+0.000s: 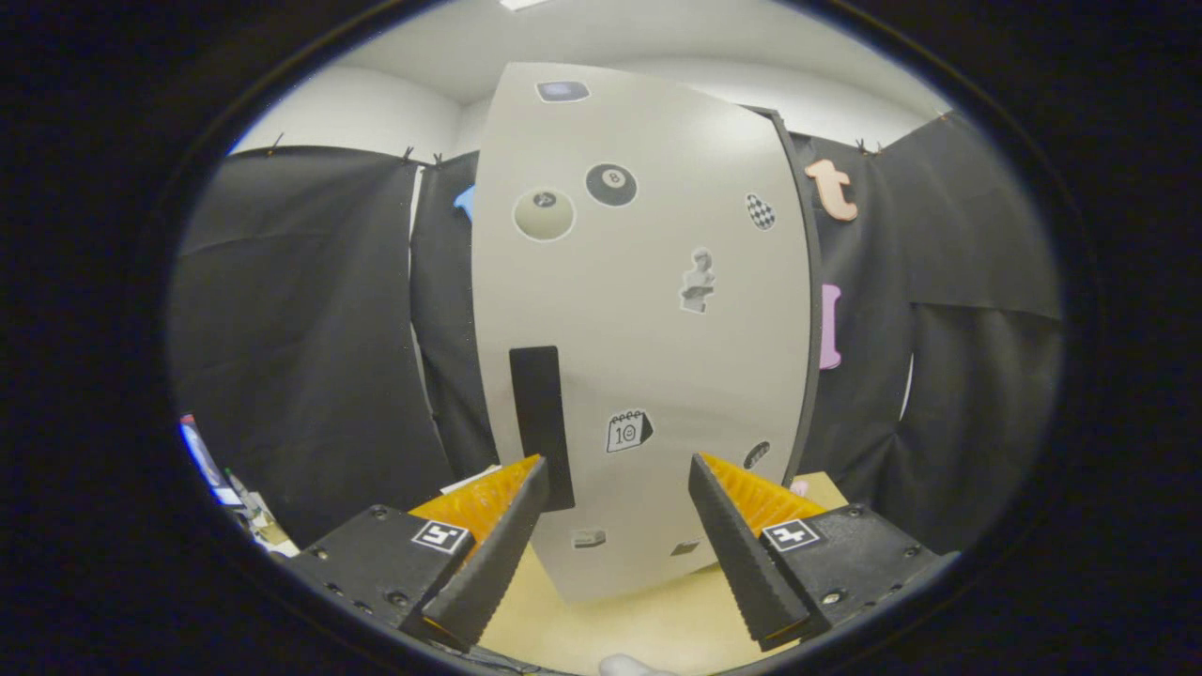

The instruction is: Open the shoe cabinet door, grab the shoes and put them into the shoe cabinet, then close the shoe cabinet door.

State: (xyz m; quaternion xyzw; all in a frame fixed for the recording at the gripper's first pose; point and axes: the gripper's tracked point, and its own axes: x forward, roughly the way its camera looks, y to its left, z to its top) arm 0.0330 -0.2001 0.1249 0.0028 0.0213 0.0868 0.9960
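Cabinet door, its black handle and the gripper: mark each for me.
Cabinet door (657,310): gripper view, bare middle of the closed panel.
Black handle (542,427): gripper view, middle of the vertical strip.
Gripper (615,474): gripper view, gap midway between open fingertips.

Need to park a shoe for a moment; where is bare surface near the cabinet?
Bare tabletop lies between the open gripper fingers, just before the closed cabinet door. Clutter crowds the far left.

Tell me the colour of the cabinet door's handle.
Black handle on the pale grey door, gripper view.
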